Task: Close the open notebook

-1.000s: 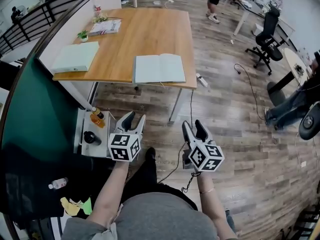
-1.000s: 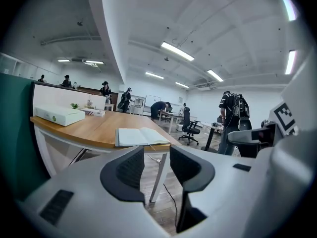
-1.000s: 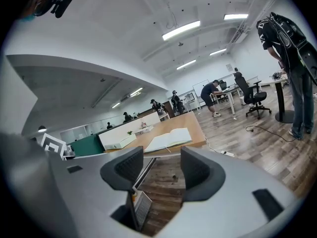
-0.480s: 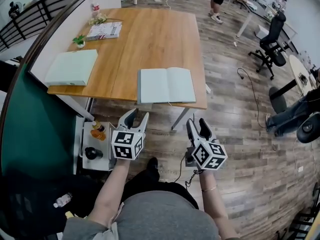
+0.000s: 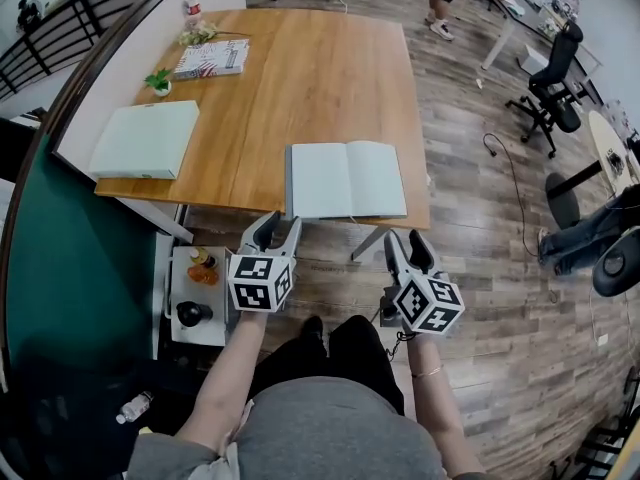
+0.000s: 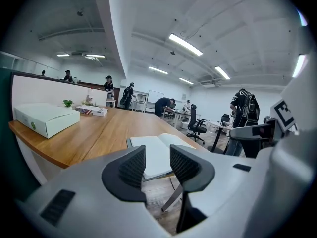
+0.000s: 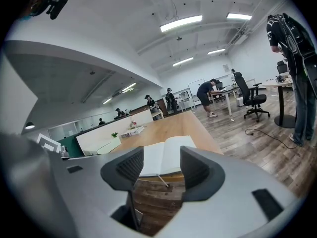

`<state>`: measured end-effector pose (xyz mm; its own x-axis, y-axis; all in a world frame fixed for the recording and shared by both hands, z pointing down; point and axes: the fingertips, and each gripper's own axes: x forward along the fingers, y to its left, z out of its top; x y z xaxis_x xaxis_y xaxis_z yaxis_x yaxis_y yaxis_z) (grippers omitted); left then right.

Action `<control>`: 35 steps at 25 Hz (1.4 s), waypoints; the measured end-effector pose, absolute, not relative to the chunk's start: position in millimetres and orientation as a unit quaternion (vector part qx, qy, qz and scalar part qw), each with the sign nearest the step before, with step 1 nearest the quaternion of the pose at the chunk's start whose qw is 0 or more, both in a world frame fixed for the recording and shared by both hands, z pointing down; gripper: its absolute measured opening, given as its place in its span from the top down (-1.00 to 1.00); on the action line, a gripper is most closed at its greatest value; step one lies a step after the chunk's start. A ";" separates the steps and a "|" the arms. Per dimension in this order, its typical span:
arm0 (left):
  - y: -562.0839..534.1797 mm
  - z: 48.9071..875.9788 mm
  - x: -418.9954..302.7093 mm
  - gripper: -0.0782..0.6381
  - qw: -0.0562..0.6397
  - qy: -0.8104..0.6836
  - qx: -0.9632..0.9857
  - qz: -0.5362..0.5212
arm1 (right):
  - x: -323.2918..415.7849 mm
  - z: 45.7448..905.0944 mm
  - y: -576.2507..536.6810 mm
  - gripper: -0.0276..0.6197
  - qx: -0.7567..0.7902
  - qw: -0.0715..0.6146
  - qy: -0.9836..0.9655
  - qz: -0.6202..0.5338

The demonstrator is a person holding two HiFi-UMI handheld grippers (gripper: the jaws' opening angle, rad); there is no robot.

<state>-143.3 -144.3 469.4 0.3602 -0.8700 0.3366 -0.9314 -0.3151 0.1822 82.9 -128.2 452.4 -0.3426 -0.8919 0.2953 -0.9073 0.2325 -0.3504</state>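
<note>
The open notebook (image 5: 347,179) lies flat with pale pages at the near edge of the wooden table (image 5: 300,88). It also shows ahead in the left gripper view as the notebook (image 6: 158,152) and in the right gripper view as the notebook (image 7: 166,155). My left gripper (image 5: 277,232) hovers just short of the table edge, below the notebook's left page, open and empty. My right gripper (image 5: 408,248) hangs below the notebook's right corner, open and empty too.
A pale green box (image 5: 145,138) sits at the table's left edge, a magazine (image 5: 210,58) and a small plant (image 5: 158,81) farther back. A side cart (image 5: 195,288) with bottles stands left of my left gripper. Office chairs (image 5: 548,83) and people stand beyond.
The table and notebook have drawn nearer in the head view as I stepped forward. Both grippers stayed open and now sit close to the table's near edge.
</note>
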 end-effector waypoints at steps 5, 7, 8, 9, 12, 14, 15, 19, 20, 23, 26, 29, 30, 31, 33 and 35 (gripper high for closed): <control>-157.3 478.7 -151.4 0.35 0.185 -0.570 0.795 0.094 | 75.9 450.9 -148.0 0.24 0.565 0.021 -0.793 0.229; -162.5 481.2 -152.4 0.35 0.190 -0.575 0.790 0.093 | 74.5 451.6 -157.5 0.24 0.560 0.024 -0.796 0.229; -164.9 482.2 -153.4 0.35 0.192 -0.578 0.788 0.092 | 73.4 452.3 -162.6 0.24 0.557 0.026 -0.798 0.229; -167.0 483.4 -155.0 0.35 0.194 -0.582 0.785 0.092 | 71.7 453.5 -167.6 0.25 0.553 0.028 -0.800 0.231; -171.7 487.1 -161.3 0.35 0.201 -0.597 0.771 0.090 | 65.4 456.8 -181.6 0.25 0.539 0.037 -0.809 0.233; -176.4 488.2 -165.6 0.35 0.204 -0.607 0.763 0.088 | 61.2 457.5 -192.5 0.25 0.529 0.042 -0.815 0.232; -179.0 489.0 -168.0 0.35 0.206 -0.611 0.759 0.088 | 59.1 458.3 -198.0 0.25 0.524 0.045 -0.818 0.231; -185.2 492.4 -177.0 0.35 0.214 -0.633 0.739 0.085 | 51.8 465.2 -217.2 0.25 0.504 0.060 -0.829 0.234; -185.8 492.3 -179.4 0.35 0.213 -0.640 0.733 0.084 | 49.7 466.7 -222.0 0.25 0.498 0.063 -0.833 0.235; -187.8 494.0 -186.0 0.35 0.217 -0.659 0.715 0.082 | 42.7 471.1 -236.4 0.25 0.479 0.072 -0.842 0.239; -189.7 498.5 -189.5 0.35 0.228 -0.674 0.699 0.078 | 35.7 475.9 -248.4 0.26 0.458 0.082 -0.851 0.242; -189.9 503.1 -191.7 0.35 0.239 -0.688 0.681 0.074 | 29.0 479.4 -258.8 0.26 0.437 0.093 -0.861 0.244; -190.0 505.0 -192.5 0.35 0.245 -0.693 0.675 0.071 | 26.6 480.6 -262.3 0.25 0.430 0.096 -0.864 0.245; -189.8 507.2 -193.2 0.35 0.250 -0.697 0.668 0.067 | 24.0 482.1 -265.6 0.25 0.423 0.100 -0.866 0.245; -188.2 512.4 -193.7 0.35 0.261 -0.704 0.657 0.061 | 19.3 485.9 -270.8 0.26 0.410 0.107 -0.871 0.247; -185.8 517.6 -192.1 0.35 0.273 -0.708 0.649 0.057 | 15.0 490.4 -274.3 0.26 0.399 0.115 -0.875 0.249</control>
